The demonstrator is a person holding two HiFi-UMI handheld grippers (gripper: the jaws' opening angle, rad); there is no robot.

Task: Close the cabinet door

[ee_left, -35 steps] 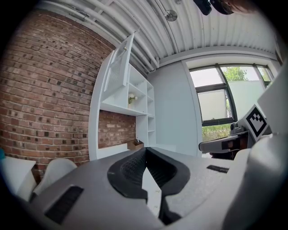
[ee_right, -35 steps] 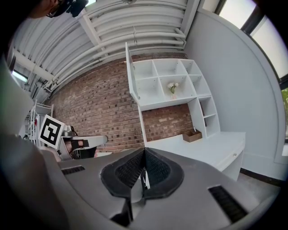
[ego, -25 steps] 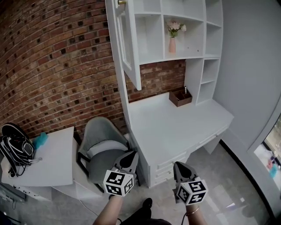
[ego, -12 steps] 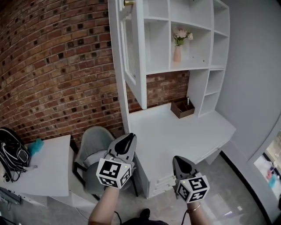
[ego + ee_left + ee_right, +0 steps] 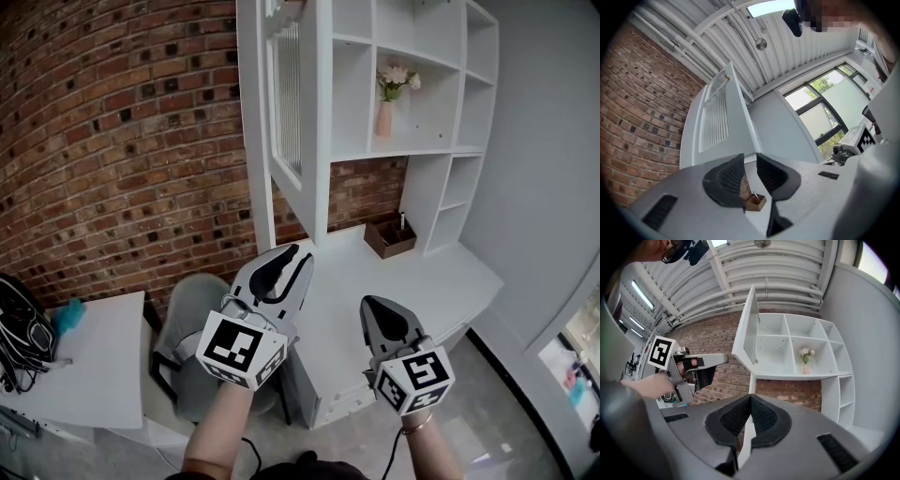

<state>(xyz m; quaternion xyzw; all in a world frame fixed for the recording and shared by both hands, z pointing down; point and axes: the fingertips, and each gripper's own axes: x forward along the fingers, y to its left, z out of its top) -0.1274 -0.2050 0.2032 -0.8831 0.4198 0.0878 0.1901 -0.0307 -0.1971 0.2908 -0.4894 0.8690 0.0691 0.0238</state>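
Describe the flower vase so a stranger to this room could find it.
Start at the white shelf unit against the brick wall. Right of its open cabinet door, in the middle column, stands a slim pink vase of pale flowers. The only neighbour, a brown box, sits lower on the desk.

White desk (image 5: 441,272) noted at centre right, brown box (image 5: 389,236) set at its back, pink vase (image 5: 384,119) stood on upper shelf (image 5: 422,151), black bag (image 5: 19,328) and teal object (image 5: 66,316) laid on white side table (image 5: 94,366), lower left

The left gripper (image 5: 296,255) and right gripper (image 5: 367,304) rose toward the open cabinet door (image 5: 298,122); the left gripper's jaws were opening, empty.
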